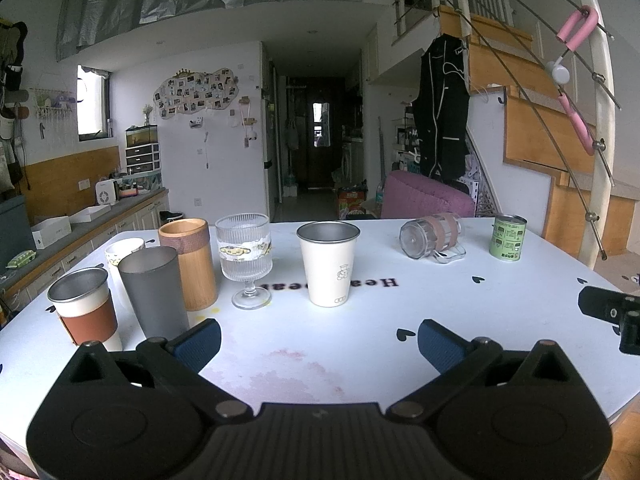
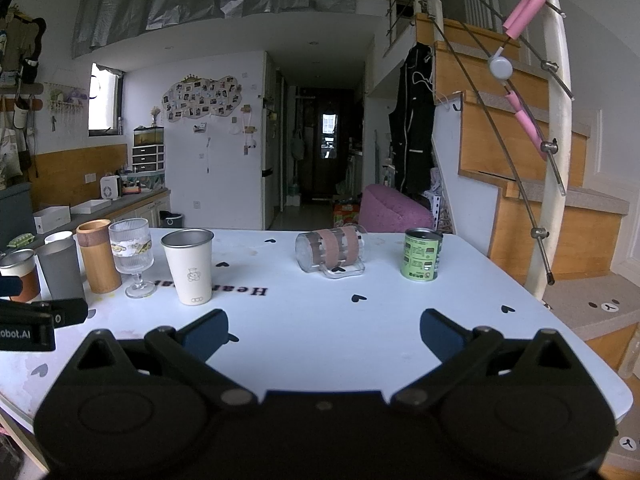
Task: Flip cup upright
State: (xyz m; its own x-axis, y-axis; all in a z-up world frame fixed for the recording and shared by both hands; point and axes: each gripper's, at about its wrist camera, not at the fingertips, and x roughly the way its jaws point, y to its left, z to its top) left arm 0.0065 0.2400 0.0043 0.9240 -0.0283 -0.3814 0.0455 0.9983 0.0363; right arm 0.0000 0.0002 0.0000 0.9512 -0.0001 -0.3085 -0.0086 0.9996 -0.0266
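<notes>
Glass mug (image 2: 330, 253) on its side, both tongs (image 1: 319, 346) (image 2: 324, 336) spread, level.

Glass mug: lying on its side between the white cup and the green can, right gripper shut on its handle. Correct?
Not quite. The right gripper is open and empty, short of the glass mug, as the right wrist view shows. The rest holds: the mug lies on its side between the white cup and the green can.

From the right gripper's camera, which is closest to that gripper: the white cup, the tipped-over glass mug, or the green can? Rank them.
1. White cup, ahead on the left.
2. Glass mug, lying on its side, centre.
3. Green can, right; too close to the mug to call.
</notes>
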